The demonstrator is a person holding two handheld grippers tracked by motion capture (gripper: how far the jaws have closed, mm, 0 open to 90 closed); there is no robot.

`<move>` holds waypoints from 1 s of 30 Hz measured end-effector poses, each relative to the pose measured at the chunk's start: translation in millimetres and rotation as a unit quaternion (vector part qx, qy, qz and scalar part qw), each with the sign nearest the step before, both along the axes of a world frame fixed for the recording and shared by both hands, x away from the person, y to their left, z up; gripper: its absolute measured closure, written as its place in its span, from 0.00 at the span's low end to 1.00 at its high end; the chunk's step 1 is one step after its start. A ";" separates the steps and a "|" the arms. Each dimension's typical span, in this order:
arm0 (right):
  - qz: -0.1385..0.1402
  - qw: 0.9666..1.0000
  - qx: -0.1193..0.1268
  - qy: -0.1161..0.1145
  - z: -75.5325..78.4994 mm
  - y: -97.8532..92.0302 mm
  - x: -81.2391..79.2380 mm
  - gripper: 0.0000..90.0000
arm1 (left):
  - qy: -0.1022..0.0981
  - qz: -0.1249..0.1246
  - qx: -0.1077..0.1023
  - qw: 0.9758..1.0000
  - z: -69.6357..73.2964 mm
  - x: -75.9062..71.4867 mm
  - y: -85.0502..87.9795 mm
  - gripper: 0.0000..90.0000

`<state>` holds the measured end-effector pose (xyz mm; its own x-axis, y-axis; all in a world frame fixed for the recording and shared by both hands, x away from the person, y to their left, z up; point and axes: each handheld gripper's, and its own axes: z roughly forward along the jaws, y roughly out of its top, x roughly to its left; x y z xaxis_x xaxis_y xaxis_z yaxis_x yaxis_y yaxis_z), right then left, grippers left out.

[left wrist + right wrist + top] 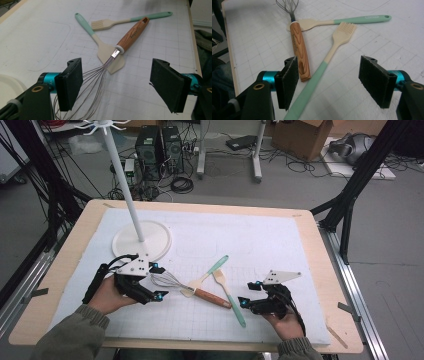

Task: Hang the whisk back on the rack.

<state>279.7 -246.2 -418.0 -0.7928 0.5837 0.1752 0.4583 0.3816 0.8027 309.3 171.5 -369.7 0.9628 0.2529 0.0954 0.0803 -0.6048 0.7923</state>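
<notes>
Room: grey floor beyond the worktop (320,270), with 2 dark computer towers (159,150), loose cables and a cardboard box (305,135) at the far side.
Worktop: pale wood with a white gridded mat (280,245) over most of it.
Left tool (159,281): at the near left, held in the person's left hand (107,295); its 2 black pads stand spread apart, nothing pinched.
Left tool and whisk: in the left gripper view (116,82) the whisk's wire head runs past the inner face of the left-hand pad (71,82); the right-hand pad stands well clear of the wires.
Whisk (172,282): lies flat on the mat just right of the left tool, wires toward it, wooden handle (133,31) pointing away to the near right.
Spatula (207,272): cream blade under the whisk's neck, mint handle slanting to the far right.
Brush (227,292): cream bristled head near the middle, mint handle running toward the right tool, crossing close to the spatula.
Right tool (249,295): at the near right in the person's right hand (285,320), pads spread wide and holding nothing.
Right tool's surroundings: in the right gripper view (328,82) the brush's mint handle (309,92) lies on the mat between the pads, and the whisk handle's end sits beside the left-hand pad.
Stand (141,240): round white base with a tall white pole, on the far left of the mat, just beyond the left tool.
</notes>
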 end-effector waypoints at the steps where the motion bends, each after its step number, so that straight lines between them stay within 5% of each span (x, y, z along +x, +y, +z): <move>1: 0.001 1.000 0.001 -0.001 0.0 0.1 0.2 0.35 | -0.002 -0.003 0.001 1.000 2.1 0.5 -1.4 0.30; 30: 0.014 1.000 -0.003 -0.007 2.7 5.3 -1.9 0.35 | 0.003 -0.036 0.006 0.999 14.9 4.7 -23.8 0.35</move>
<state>277.8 -240.9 -415.3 -0.8110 0.5625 0.1610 0.4367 0.3987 0.8064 314.0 147.7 -354.8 0.9791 0.1810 0.0926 0.0401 -0.6186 0.7847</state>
